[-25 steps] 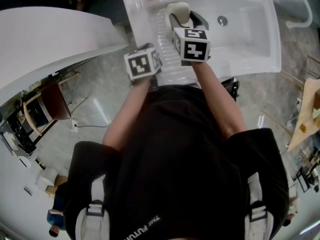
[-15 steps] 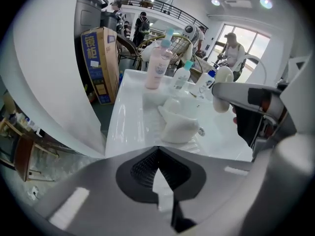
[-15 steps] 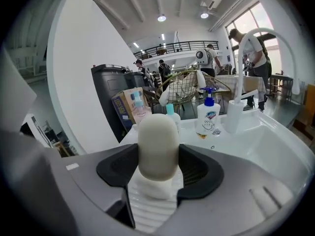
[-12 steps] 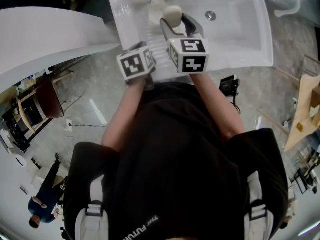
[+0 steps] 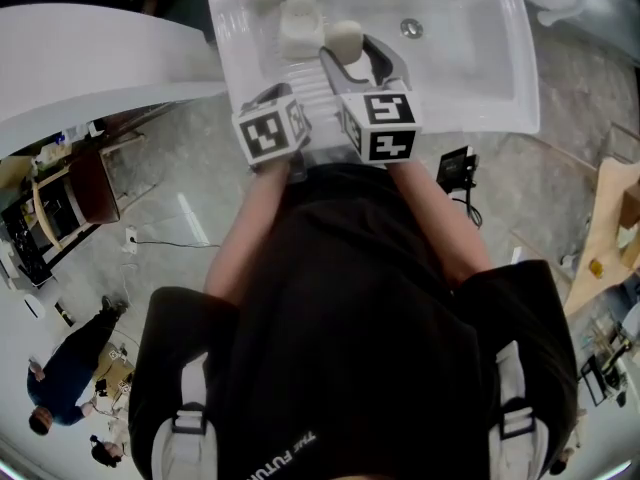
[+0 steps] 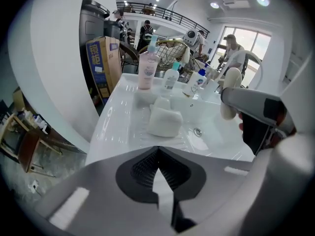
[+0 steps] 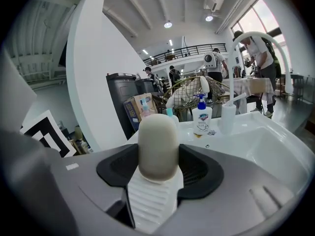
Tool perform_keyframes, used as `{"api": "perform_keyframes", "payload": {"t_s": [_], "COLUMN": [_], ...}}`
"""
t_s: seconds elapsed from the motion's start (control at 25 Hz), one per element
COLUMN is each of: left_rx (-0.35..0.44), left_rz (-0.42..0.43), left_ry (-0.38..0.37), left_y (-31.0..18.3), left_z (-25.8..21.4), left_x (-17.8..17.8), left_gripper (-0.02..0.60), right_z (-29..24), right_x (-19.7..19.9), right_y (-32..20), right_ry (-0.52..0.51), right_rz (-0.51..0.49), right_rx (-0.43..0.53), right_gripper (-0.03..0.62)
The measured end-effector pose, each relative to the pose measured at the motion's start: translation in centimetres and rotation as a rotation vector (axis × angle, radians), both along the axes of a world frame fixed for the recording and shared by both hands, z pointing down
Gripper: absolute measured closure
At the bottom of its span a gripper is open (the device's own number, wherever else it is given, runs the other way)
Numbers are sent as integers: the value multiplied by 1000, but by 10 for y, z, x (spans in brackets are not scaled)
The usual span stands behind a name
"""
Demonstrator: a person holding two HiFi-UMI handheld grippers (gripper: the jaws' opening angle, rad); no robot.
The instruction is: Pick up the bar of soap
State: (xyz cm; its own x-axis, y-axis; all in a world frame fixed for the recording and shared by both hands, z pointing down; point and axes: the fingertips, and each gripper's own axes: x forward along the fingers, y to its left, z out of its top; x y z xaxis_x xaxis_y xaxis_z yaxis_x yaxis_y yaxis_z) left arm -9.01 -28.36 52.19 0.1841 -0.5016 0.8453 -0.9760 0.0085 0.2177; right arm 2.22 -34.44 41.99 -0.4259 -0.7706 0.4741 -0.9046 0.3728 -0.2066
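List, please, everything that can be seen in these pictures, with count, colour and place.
sink: one, white, in front of the person
drain: one, metal, in the sink bowl
tap: one, white, arched over the bowl
soap dish: one, white, on the ledge beside the bowl
pink bottle: one, pink, sink's back edge
clear bottle: one, teal cap, beside the pink one
pump bottle: one, white, blue pump, near the tap
cardboard box: one, brown and blue, behind the sink
bin: one, dark, beside the box
bar of soap: one, cream, in the right claw
left claw: grey, shut, empty
right claw: grey, shut on the soap
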Motion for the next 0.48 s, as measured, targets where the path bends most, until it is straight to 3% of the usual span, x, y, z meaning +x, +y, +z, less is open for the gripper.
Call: {"api": "perform_keyframes", "payload": {"t_s": [0.48], "left_rx": [19], "left_rz": [-37], "left_ry": [6], "left_y": [9], "left_z": [-4], "left_x": [-6], "left_gripper": [584], "right_z": [-14], "right_x": [-9], "right_y": [19], "right_ry": [-11], "right_rz": [-58], "right_rx": [73], "right_gripper": [321]}}
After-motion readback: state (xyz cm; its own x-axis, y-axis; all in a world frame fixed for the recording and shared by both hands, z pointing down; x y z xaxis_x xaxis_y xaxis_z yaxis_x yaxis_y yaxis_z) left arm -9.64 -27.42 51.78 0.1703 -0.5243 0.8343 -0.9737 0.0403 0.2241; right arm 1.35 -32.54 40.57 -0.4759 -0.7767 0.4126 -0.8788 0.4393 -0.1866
